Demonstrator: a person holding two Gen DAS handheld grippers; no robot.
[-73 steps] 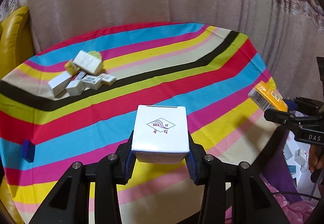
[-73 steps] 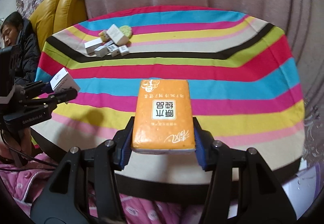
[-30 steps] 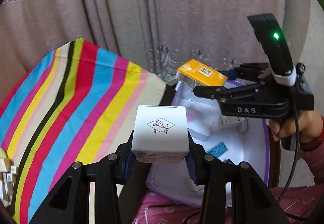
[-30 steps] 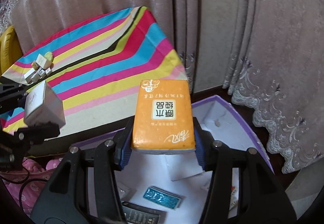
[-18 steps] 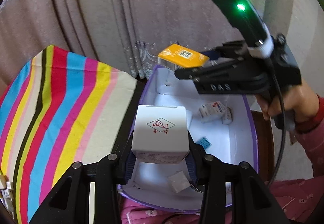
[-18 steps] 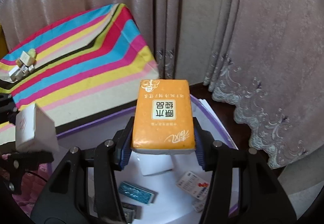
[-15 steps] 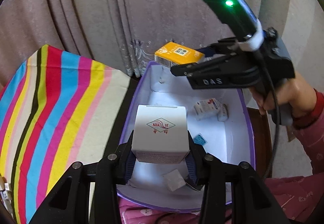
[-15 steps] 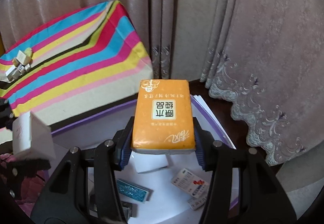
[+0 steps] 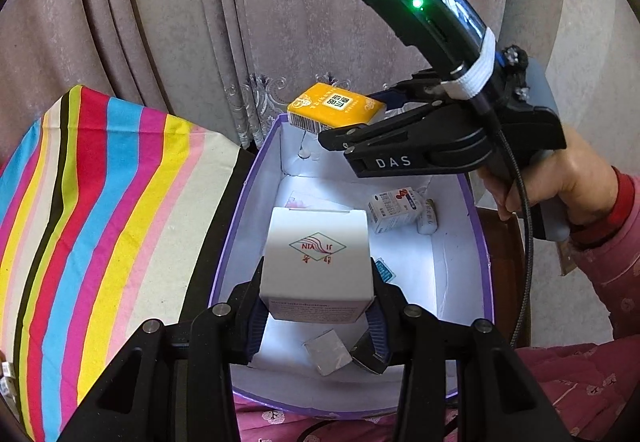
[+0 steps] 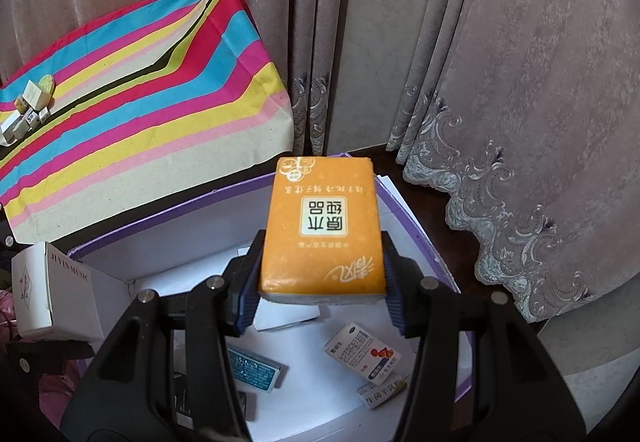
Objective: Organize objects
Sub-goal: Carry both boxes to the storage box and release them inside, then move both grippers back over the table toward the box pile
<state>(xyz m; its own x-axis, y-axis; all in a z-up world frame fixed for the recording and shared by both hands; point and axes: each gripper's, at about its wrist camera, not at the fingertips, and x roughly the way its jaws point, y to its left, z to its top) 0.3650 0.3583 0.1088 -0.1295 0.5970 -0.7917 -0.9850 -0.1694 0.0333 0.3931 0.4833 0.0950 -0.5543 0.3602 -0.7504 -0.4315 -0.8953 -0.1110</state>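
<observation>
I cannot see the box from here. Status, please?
Left gripper holds white carton. Right gripper holds orange pack. Both over purple bin. Nothing blocking.

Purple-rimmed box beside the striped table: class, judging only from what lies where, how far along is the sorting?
Done: several small packets, such as a medicine carton and a blue packet, already lie in the purple-rimmed box.
In hand: the left hand-held gripper holds a white box and the right hand-held gripper an orange tissue pack, both over the box, unreleased.
Left: a cluster of small boxes on the striped table.
</observation>
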